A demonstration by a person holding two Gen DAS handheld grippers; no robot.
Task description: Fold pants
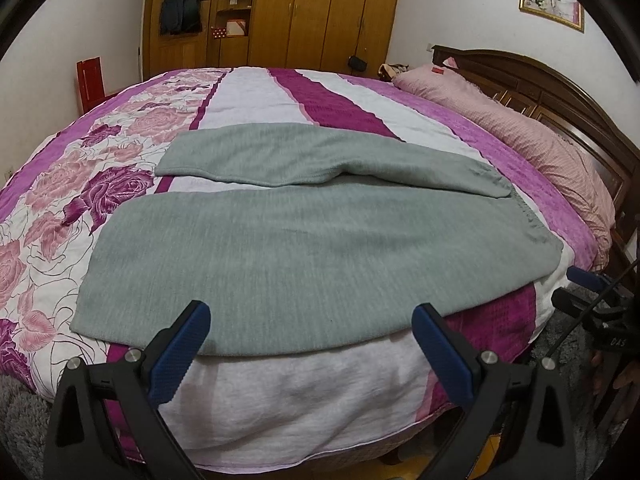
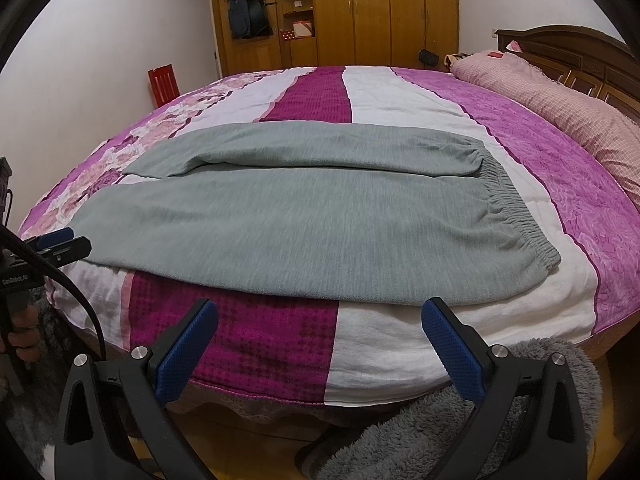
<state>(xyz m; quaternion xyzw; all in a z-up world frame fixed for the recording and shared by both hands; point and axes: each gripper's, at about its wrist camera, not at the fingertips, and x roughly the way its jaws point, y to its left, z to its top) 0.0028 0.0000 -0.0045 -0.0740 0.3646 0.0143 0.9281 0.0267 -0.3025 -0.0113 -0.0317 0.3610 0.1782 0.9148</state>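
Grey pants (image 1: 304,240) lie flat on the bed, both legs pointing left, the elastic waistband (image 2: 516,216) at the right. The far leg (image 1: 280,156) rests slightly apart from the near one. My left gripper (image 1: 310,316) is open and empty, just short of the near leg's lower edge. My right gripper (image 2: 320,312) is open and empty, below the pants' near edge toward the waistband end. The right gripper also shows at the right edge of the left wrist view (image 1: 592,284), and the left gripper at the left edge of the right wrist view (image 2: 60,244).
The bed has a purple, white and floral quilt (image 1: 256,92). Pink pillows (image 1: 520,128) lie against a dark wooden headboard (image 1: 560,92) at the right. A wooden wardrobe (image 2: 384,12) stands behind. A red chair (image 2: 162,84) sits at the far left. A grey fluffy rug (image 2: 420,432) lies on the floor.
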